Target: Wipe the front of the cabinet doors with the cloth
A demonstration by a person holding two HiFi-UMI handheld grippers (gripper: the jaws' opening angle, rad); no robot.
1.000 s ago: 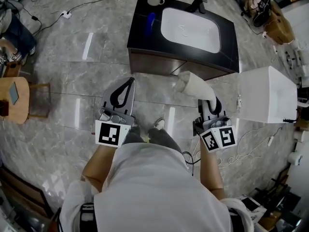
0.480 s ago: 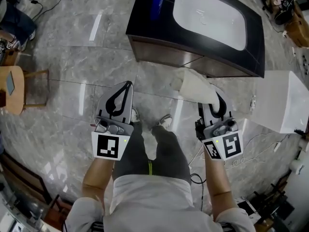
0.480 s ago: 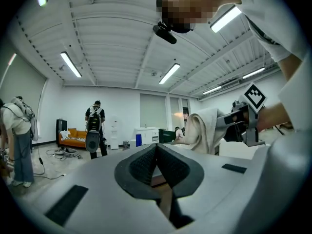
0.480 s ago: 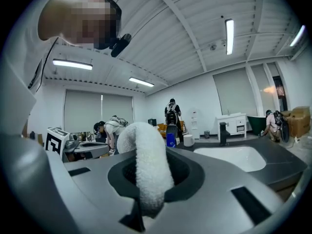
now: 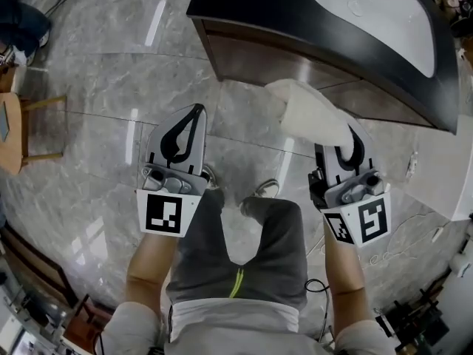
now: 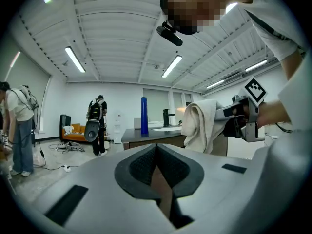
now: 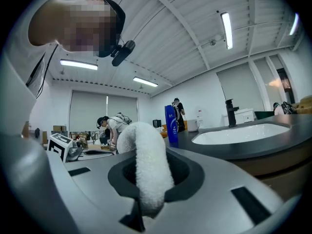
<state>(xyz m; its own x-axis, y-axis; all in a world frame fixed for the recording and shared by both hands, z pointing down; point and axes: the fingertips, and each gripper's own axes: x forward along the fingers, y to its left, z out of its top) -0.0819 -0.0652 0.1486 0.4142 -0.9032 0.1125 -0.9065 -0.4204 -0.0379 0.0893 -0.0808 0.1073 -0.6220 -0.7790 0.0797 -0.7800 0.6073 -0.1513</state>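
The cloth (image 5: 310, 117), a pale, thick terry towel, hangs bunched from the right gripper (image 5: 346, 145), whose jaws are clamped on a fold of it. Its free bulk lies just in front of the wooden cabinet doors (image 5: 255, 56) under the dark sink counter (image 5: 222, 9); contact cannot be made out. It looks light, soft and floppy, so a pinch on a doubled fold likely holds best, leaving a broad pad to press flat. The left gripper (image 5: 191, 120) hovers over the floor (image 5: 111, 87), jaws together, empty.
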